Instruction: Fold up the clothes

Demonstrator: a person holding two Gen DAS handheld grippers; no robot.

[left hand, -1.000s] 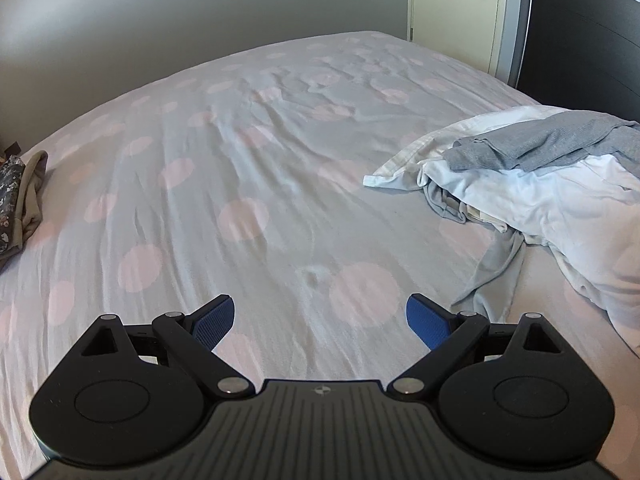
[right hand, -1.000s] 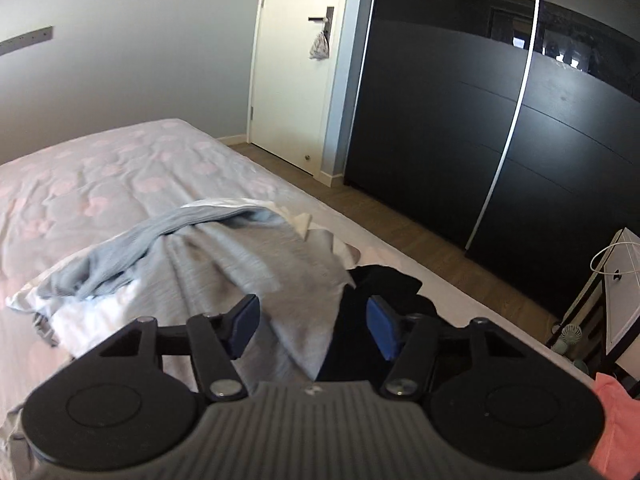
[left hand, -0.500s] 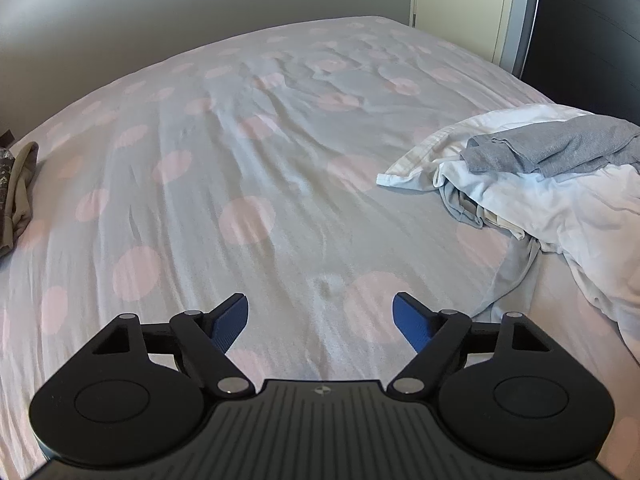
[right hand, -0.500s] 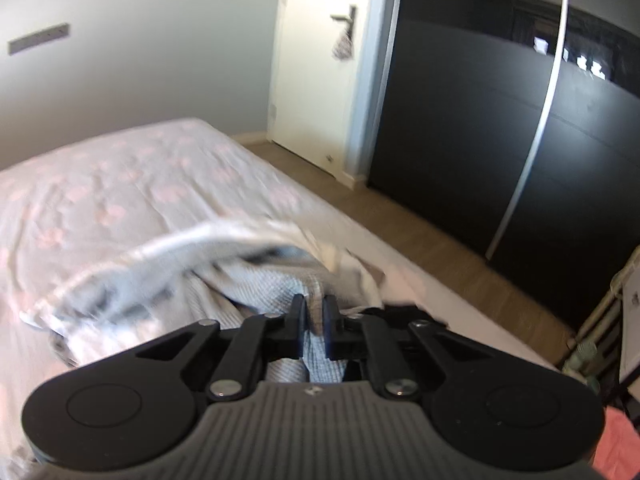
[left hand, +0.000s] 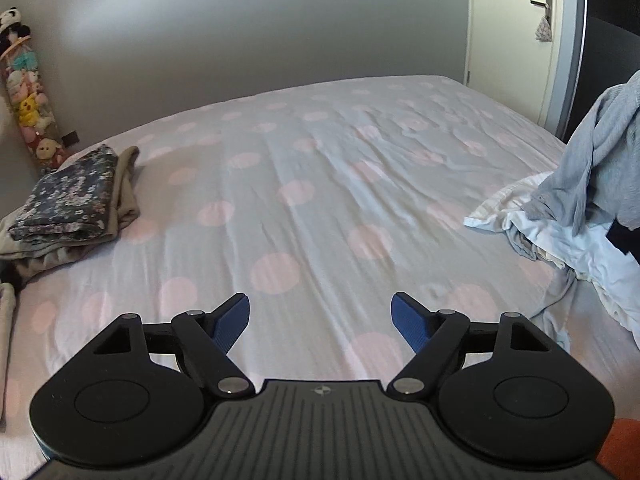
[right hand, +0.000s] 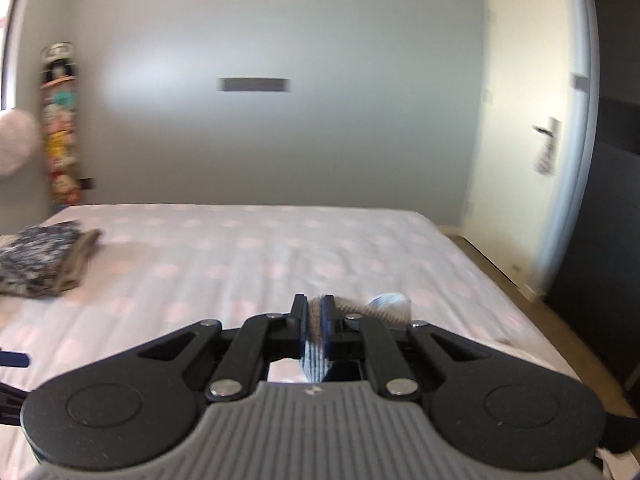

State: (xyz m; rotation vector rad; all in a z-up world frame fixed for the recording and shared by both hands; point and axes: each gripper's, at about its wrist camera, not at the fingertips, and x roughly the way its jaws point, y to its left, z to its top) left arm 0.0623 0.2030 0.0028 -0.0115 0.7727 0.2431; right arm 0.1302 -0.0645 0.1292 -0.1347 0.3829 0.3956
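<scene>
Above the polka-dot bed (left hand: 320,184), the right gripper (right hand: 315,320) has its fingers pinched on a grey garment (left hand: 600,152) lifted off the unfolded pile (left hand: 576,248), while the left gripper (left hand: 320,316) hangs wide apart and empty, so I judge the garment next needs spreading flat.

Soft daylight, fisheye bending at edges; right wrist view smeared by motion blur.

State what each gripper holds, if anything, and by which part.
The right gripper is shut on a grey garment, pinching a bunched fold of its ribbed fabric; which part of the garment cannot be told. The left gripper is open and holds nothing.
</scene>
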